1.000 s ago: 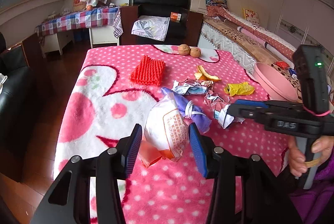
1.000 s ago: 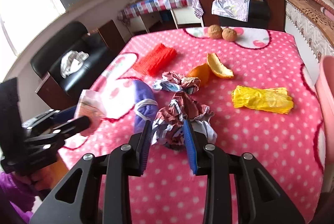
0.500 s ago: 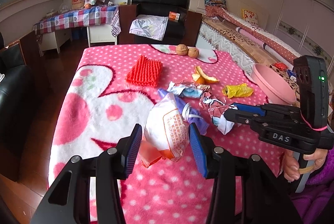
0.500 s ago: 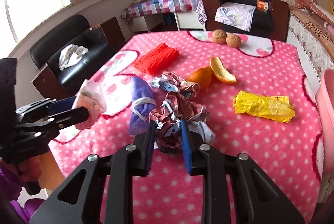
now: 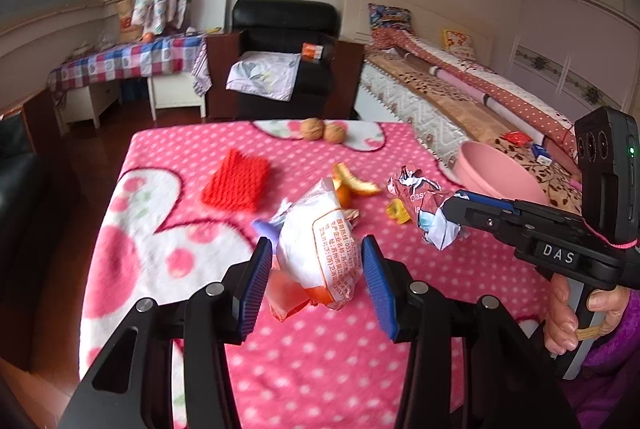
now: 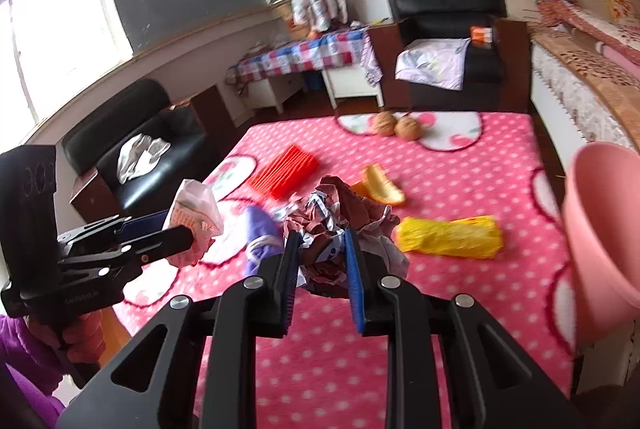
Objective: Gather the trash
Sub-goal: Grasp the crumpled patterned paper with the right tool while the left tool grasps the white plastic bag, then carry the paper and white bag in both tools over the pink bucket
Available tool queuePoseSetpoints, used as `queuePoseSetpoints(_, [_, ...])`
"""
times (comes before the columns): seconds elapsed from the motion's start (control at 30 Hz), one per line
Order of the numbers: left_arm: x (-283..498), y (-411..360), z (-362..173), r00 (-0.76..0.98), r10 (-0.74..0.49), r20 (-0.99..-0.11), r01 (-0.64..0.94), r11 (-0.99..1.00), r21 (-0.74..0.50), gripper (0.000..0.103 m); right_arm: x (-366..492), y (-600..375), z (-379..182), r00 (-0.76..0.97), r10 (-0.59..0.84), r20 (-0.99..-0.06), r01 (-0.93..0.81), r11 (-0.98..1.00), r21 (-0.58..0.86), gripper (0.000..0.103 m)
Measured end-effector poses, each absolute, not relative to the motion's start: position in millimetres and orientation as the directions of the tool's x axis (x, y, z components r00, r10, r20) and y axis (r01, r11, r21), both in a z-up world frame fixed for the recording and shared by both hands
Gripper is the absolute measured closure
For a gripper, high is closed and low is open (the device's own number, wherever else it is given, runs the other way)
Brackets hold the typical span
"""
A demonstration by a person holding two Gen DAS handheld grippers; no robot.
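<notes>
**Both grippers loaded, held above the table**

The left gripper (image 5: pixel 316 261) is clamped on a white snack bag (image 5: pixel 320 249) with orange print, lifted off the pink dotted cloth (image 5: pixel 420 145). The right gripper (image 6: pixel 320 261) grips a crumpled brown-and-white wrapper (image 6: pixel 336 205), also raised off the cloth. A pink bin (image 6: pixel 600 225) stands at the table's right edge, beside the bed.

Remaining on the cloth: a yellow bag (image 6: pixel 450 237) near the bin, orange peel (image 6: pixel 382 185) behind the wrapper, a purple bag (image 6: pixel 260 233) between the two grippers, a red knit piece (image 5: pixel 236 183) further back, and two walnuts (image 5: pixel 323 131) at the far end.
</notes>
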State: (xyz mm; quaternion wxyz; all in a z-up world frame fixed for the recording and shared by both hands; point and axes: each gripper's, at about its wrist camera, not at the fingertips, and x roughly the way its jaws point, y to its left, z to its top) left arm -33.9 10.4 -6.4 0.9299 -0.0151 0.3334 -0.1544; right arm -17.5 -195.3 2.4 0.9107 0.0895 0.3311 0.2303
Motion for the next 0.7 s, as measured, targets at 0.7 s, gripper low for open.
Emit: queuePoseSetpoints(0.7, [-0.2,-57.6,9.0,0.71,-0.371,-0.599,0.352,0.923,-0.154,0.057,-17.7,-271.3,2.7,0.767,0.363,-0.529,-0.188,0.916,0.355,0.08])
